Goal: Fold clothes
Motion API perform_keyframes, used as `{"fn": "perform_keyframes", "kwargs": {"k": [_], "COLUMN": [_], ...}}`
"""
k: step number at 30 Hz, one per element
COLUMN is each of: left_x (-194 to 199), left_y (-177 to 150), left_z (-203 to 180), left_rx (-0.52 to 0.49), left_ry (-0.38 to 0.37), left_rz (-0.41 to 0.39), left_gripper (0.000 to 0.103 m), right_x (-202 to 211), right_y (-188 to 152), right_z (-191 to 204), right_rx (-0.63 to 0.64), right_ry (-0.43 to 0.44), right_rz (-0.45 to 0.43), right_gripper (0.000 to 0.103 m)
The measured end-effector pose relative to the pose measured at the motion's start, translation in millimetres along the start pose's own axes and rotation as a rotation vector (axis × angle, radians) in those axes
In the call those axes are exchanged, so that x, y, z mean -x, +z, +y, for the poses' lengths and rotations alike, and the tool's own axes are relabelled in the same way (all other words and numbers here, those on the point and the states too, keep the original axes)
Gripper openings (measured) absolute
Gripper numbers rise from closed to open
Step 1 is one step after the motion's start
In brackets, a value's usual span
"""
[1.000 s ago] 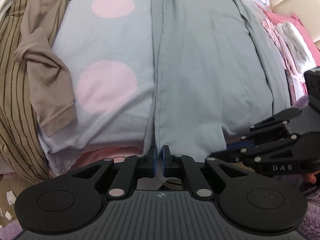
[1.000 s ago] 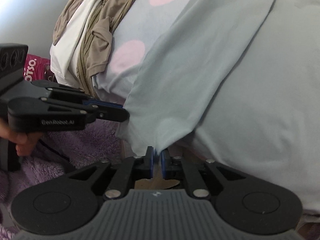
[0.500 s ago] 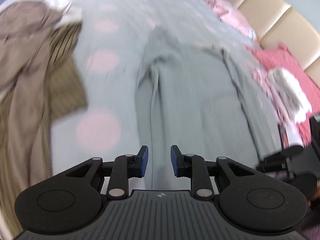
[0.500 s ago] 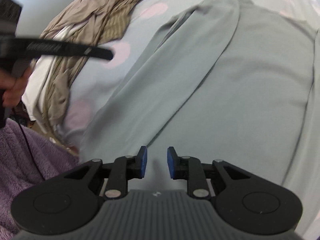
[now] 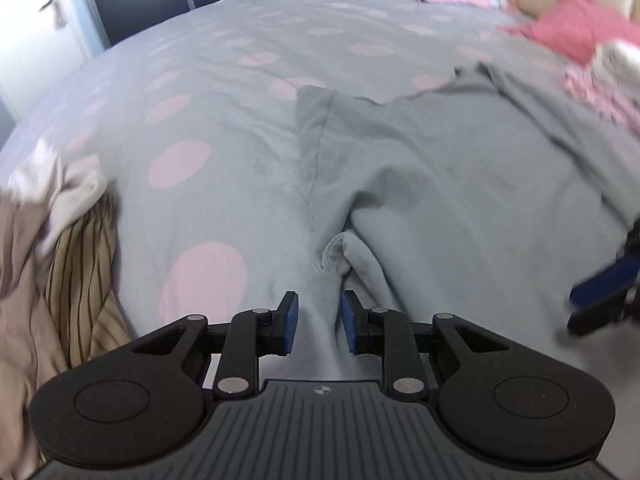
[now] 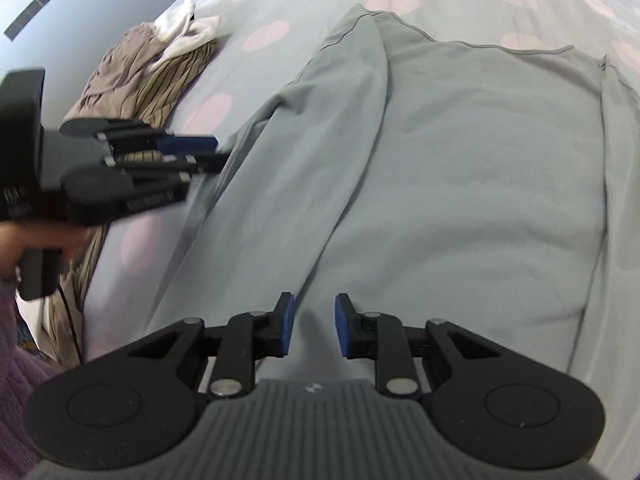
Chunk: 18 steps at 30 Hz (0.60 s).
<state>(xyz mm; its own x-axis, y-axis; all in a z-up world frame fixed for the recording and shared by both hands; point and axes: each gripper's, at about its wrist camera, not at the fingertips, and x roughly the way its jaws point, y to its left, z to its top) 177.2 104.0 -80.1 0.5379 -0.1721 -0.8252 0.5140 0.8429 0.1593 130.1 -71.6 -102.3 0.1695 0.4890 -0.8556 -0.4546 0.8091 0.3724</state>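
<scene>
Both grippers, left gripper (image 5: 315,322) and right gripper (image 6: 311,324), have fingers apart, just opened, holding nothing, above the grey shirt (image 6: 460,168). Only the left view shows pink pillows (image 5: 576,32) at upper right.

Right gripper (image 5: 604,296) blurred, cut off at the frame edge (left-wrist view)

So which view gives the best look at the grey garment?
The right wrist view: the grey garment lies spread flat on the dotted bedding, with one long side folded in. The left wrist view shows only its near part, bunched at a crease and running off the blurred right edge.
</scene>
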Motion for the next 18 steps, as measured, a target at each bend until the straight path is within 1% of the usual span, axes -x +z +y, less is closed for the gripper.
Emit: {"fn": "perform_keyframes", "kwargs": {"k": [3, 6, 7, 8, 9, 10, 12, 13, 14, 16, 18], "left_x": [-4.7, -7.1, -9.1, -9.6, -9.3, -8.0, -4.1, -3.9, -4.3, -8.4, -4.1], "left_y": [-2.3, -5.1, -5.2, -5.3, -5.6, -6.1, -7.7, -9.6, -11.8, -18.6, -23.9], "left_z": [-13.8, -28.4, -28.9, -25.4, -20.8, -13.9, 5.1, 17.2, 29.8, 54.8, 72.8], "left_rx": [-0.111, -0.225, -0.239, -0.230, -0.213, -0.182, -0.082, -0.009, 0.069, 0.196, 0.288], "left_ry": [0.026, 0.119, 0.145, 0.152, 0.154, 0.145, 0.124, 0.106, 0.089, 0.101, 0.071], "left_rz": [-0.043, -0.089, -0.088, -0.090, -0.093, -0.105, -0.124, -0.124, -0.122, -0.086, -0.094], "left_gripper": [0.021, 0.021, 0.021, 0.018, 0.012, 0.010, 0.009, 0.001, 0.000, 0.000, 0.000], "right_x": [-5.9, -10.5, -11.8, -13.4, -14.1, -14.7, -15.4, -15.9, -16.4, -17.1, -17.9], "right_y": [7.2, 12.1, 13.3, 14.7, 15.8, 16.7, 17.7, 17.8, 17.8, 17.6, 17.5], "right_z": [-5.1, -8.8, -9.9, -10.8, -11.7, -12.2, -12.7, -12.6, -12.7, -13.3, -13.6], "right_rx": [-0.012, -0.019, -0.022, -0.026, -0.028, -0.028, -0.025, -0.024, -0.023, -0.027, -0.030], "right_ry": [0.011, 0.020, 0.022, 0.024, 0.025, 0.026, 0.026, 0.025, 0.025, 0.027, 0.028], "right_rz": [0.008, 0.013, 0.013, 0.013, 0.013, 0.014, 0.014, 0.014, 0.014, 0.015, 0.015], "right_gripper": [0.026, 0.026, 0.026, 0.026, 0.026, 0.026, 0.026, 0.026, 0.025, 0.025, 0.025]}}
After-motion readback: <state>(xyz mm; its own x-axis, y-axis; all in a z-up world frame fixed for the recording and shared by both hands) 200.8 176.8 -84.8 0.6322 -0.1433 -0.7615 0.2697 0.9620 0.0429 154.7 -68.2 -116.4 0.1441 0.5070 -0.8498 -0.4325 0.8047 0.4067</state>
